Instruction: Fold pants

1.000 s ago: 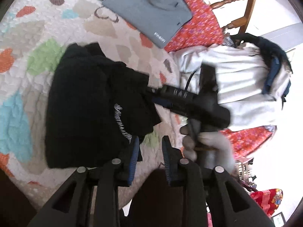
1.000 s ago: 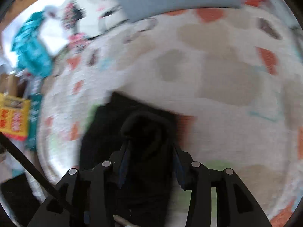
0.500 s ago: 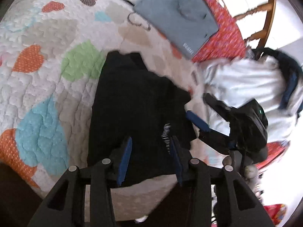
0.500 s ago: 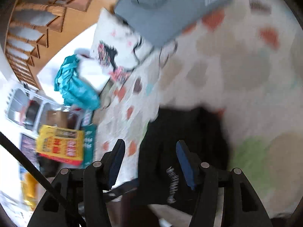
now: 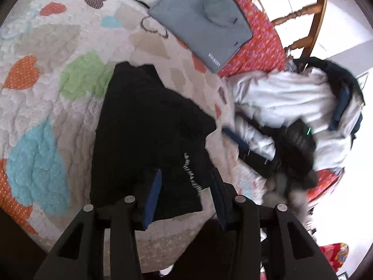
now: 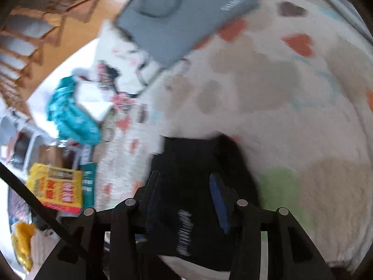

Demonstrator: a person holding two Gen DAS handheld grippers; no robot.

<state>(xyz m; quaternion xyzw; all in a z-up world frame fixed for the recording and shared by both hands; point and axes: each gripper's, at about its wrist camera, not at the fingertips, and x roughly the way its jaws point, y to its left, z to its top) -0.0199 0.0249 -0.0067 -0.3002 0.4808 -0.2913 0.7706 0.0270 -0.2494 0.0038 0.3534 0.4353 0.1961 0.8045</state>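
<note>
On the left of the left wrist view the heart-patterned quilt (image 5: 35,121) lies bare; the black pants (image 5: 144,140) sit at its middle as a thick folded bundle, near the quilt's front edge. Their long axis runs from that near edge away toward the folded grey garment (image 5: 200,18) at the far side, leaning slightly left; white lettering on the near right corner points roughly the same way. The left tongs (image 5: 185,193) hang above the near end with jaws wide, holding nothing. To the right, the right tongs (image 5: 235,140) appear beside the bundle's right edge, in front of the person's white jacket (image 5: 279,98); in the blurred right wrist view they (image 6: 186,200) also stand wide and empty over the pants (image 6: 200,163).

Judging from this, the upper layers look uneven at the right edge, so a careless pinch could drag one layer and spoil the fold. The bundle's closeness to the near edge could also let it slip off if nudged.
</note>
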